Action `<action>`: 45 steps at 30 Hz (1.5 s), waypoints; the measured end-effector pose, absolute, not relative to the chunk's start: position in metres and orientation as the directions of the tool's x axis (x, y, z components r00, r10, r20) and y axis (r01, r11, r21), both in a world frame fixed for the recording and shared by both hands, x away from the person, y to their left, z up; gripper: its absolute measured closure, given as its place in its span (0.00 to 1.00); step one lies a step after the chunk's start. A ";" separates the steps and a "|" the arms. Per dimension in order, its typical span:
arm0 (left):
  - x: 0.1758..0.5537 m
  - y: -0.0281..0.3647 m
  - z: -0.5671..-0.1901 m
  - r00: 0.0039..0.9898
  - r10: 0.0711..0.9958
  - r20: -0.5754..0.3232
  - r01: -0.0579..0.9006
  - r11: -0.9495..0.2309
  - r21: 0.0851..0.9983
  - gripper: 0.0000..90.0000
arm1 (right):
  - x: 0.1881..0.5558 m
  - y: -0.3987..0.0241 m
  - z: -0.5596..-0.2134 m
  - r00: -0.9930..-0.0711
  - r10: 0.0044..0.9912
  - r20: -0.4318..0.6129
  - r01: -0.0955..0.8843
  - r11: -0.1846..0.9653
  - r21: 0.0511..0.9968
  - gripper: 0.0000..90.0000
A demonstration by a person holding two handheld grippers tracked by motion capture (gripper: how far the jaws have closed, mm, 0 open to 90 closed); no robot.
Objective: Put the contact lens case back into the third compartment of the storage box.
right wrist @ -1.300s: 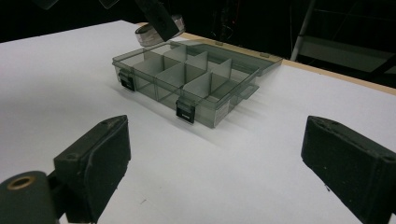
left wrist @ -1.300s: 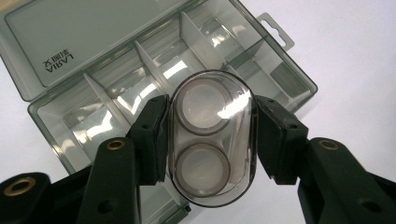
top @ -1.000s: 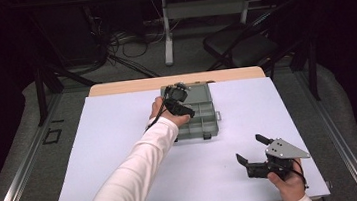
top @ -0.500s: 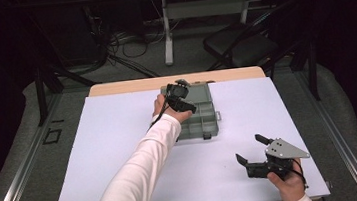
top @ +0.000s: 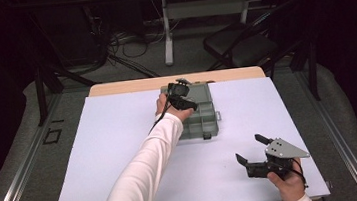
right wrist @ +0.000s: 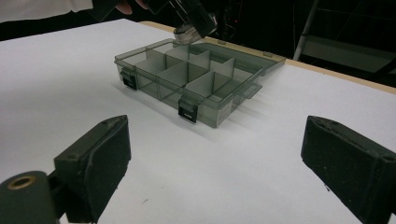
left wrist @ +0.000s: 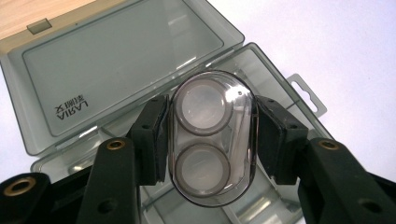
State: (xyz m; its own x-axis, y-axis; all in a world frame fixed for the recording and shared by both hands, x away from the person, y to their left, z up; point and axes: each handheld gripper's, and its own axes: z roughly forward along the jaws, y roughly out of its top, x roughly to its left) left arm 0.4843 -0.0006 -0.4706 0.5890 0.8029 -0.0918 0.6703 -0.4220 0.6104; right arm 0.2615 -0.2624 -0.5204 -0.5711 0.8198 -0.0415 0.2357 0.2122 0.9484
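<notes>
High view: left tool [top: 182, 94] over open box [top: 207, 111] on bench [top: 120, 137]; right tool [top: 255, 155] idle, jaws apart.
Left gripper view: clear capsule [left wrist: 212, 137] clamped crosswise, poised for a compartment.
Right gripper view: dividers [right wrist: 187, 70] exposed, lid flat.

A lab-like recording room: a white-covered table [top: 121, 151], loose floor cables [top: 125, 43], dark surroundings, a folding chair [top: 241, 43].
</notes>
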 end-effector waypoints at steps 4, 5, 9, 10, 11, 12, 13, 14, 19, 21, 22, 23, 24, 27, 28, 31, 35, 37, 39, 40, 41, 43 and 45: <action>0.487 -0.002 -0.474 0.592 0.801 -0.085 0.657 -0.419 0.626 0.55 | 0.261 -0.262 -0.520 -0.573 0.819 -0.044 0.234 0.214 0.948 0.09; 0.488 -0.002 -0.475 0.591 0.802 -0.084 0.656 -0.418 0.628 0.55 | 0.261 -0.262 -0.520 -0.573 0.818 -0.043 0.235 0.214 0.948 0.09; 0.491 -0.003 -0.479 0.589 0.804 -0.085 0.656 -0.414 0.631 0.55 | 0.261 -0.262 -0.521 -0.573 0.818 -0.042 0.235 0.214 0.948 0.09; 0.491 -0.004 -0.480 0.584 0.806 -0.090 0.660 -0.408 0.630 0.55 | 0.262 -0.262 -0.521 -0.573 0.818 -0.041 0.236 0.213 0.948 0.09; 0.492 -0.004 -0.481 0.584 0.806 -0.092 0.660 -0.406 0.632 0.55 | 0.262 -0.262 -0.521 -0.573 0.819 -0.039 0.237 0.211 0.948 0.09; 0.493 -0.004 -0.482 0.582 0.808 -0.091 0.659 -0.404 0.635 0.55 | 0.262 -0.262 -0.521 -0.573 0.818 -0.040 0.237 0.212 0.948 0.09; 0.494 -0.005 -0.483 0.584 0.807 -0.092 0.658 -0.404 0.635 0.55 | 0.262 -0.262 -0.521 -0.573 0.819 -0.038 0.239 0.211 0.948 0.09; 0.494 -0.005 -0.484 0.583 0.807 -0.094 0.656 -0.399 0.641 0.55 | 0.262 -0.262 -0.521 -0.573 0.819 -0.038 0.239 0.211 0.948 0.09; 0.498 -0.006 -0.489 0.584 0.807 -0.087 0.649 -0.400 0.647 0.55 | 0.262 -0.262 -0.521 -0.573 0.819 -0.037 0.239 0.211 0.948 0.09; 0.499 -0.007 -0.490 0.583 0.808 -0.087 0.650 -0.400 0.646 0.55 | 0.262 -0.262 -0.521 -0.573 0.819 -0.038 0.239 0.211 0.948 0.09; 0.499 -0.008 -0.492 0.583 0.808 -0.087 0.650 -0.400 0.646 0.55 | 0.262 -0.262 -0.521 -0.573 0.819 -0.038 0.240 0.211 0.948 0.09; 0.499 -0.008 -0.493 0.582 0.808 -0.088 0.651 -0.399 0.645 0.55 | 0.262 -0.262 -0.521 -0.573 0.819 -0.037 0.238 0.210 0.948 0.09; 0.500 -0.008 -0.493 0.580 0.810 -0.088 0.653 -0.397 0.645 0.55 | 0.262 -0.262 -0.521 -0.573 0.818 -0.038 0.238 0.211 0.948 0.09; 0.501 -0.009 -0.496 0.576 0.812 -0.091 0.655 -0.393 0.646 0.55 | 0.262 -0.262 -0.522 -0.575 0.817 -0.041 0.239 0.215 0.947 0.09; 0.501 -0.009 -0.496 0.578 0.811 -0.091 0.654 -0.393 0.646 0.55 | 0.262 -0.262 -0.522 -0.576 0.817 -0.041 0.239 0.215 0.947 0.09; 0.501 -0.010 -0.497 0.579 0.810 -0.092 0.655 -0.395 0.644 0.55 | 0.262 -0.262 -0.522 -0.576 0.817 -0.040 0.240 0.216 0.947 0.09; 0.500 -0.013 -0.499 0.580 0.808 -0.102 0.656 -0.389 0.647 0.55 | 0.262 -0.262 -0.522 -0.577 0.816 -0.041 0.239 0.217 0.946 0.09; 0.500 -0.014 -0.500 0.583 0.806 -0.101 0.654 -0.392 0.646 0.55 | 0.262 -0.262 -0.522 -0.578 0.815 -0.041 0.240 0.218 0.946 0.09; 0.500 -0.016 -0.501 0.585 0.806 -0.094 0.652 -0.398 0.645 0.55 | 0.262 -0.261 -0.522 -0.578 0.815 -0.042 0.239 0.218 0.946 0.09; 0.500 -0.017 -0.502 0.585 0.806 -0.095 0.652 -0.398 0.645 0.55 | 0.262 -0.261 -0.522 -0.579 0.815 -0.041 0.239 0.218 0.946 0.09; 0.500 -0.017 -0.503 0.586 0.805 -0.092 0.651 -0.400 0.645 0.55 | 0.262 -0.261 -0.522 -0.579 0.815 -0.041 0.239 0.218 0.946 0.09; 0.500 -0.017 -0.503 0.590 0.802 -0.087 0.647 -0.406 0.645 0.55 | 0.262 -0.262 -0.522 -0.579 0.814 -0.042 0.239 0.218 0.946 0.09; 0.500 -0.018 -0.504 0.588 0.804 -0.085 0.649 -0.407 0.643 0.55 | 0.262 -0.262 -0.522 -0.578 0.815 -0.041 0.240 0.218 0.946 0.09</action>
